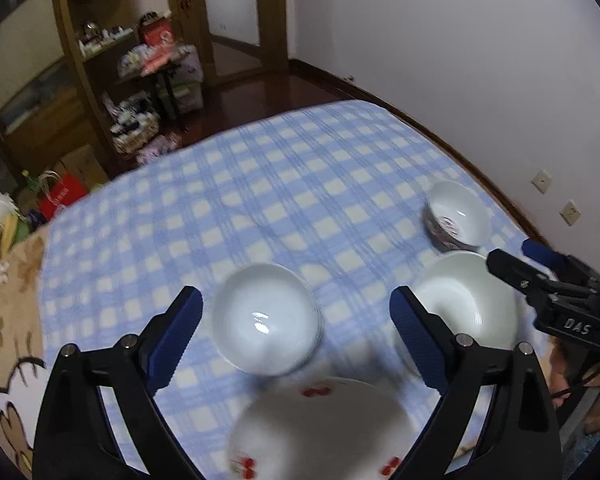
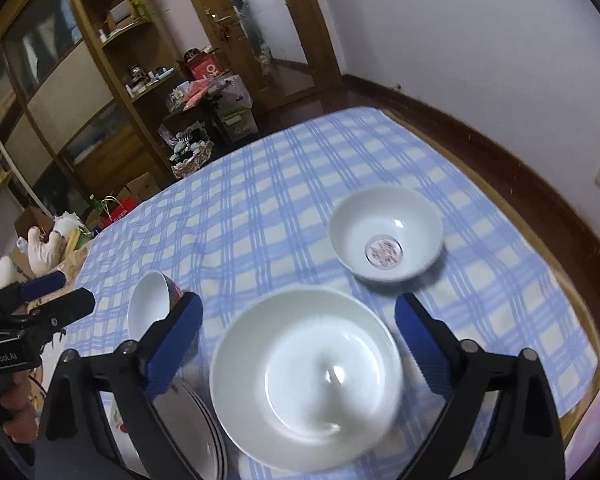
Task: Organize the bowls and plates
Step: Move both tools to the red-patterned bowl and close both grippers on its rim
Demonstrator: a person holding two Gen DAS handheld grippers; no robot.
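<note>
Left hand-held gripper [image 1: 296,312]: jaws spread wide with nothing pinched — it hangs tilted down over the counter.
Small white bowl [image 1: 266,318]: sits on the checked cloth between and just beyond the left hand-held gripper's blue fingers [image 1: 176,336], touching neither of them.
Cherry-print plate [image 1: 324,428]: lies below the left hand-held gripper, nearer than the small bowl; in the right wrist view it shows as a stack of plates [image 2: 204,428] to the lower left, partly behind that gripper's left finger.
Right hand-held gripper [image 2: 298,320]: jaws also spread, empty — nothing is pressed between the blue pads.
Large white bowl [image 2: 306,380]: rests directly under the right hand-held gripper, centred between its fingers but apart from both; its rim is just beside the plate stack.
Patterned bowl [image 2: 386,240]: stands upright farther out, ahead and to the right of the right hand-held gripper, a pink emblem in its bottom.
Counter [image 2: 260,200]: covered by a blue-and-white checked cloth.
Other gripper seen from each side: the right one enters the left wrist view at the right edge [image 1: 540,276], above the large bowl's far rim.
</note>
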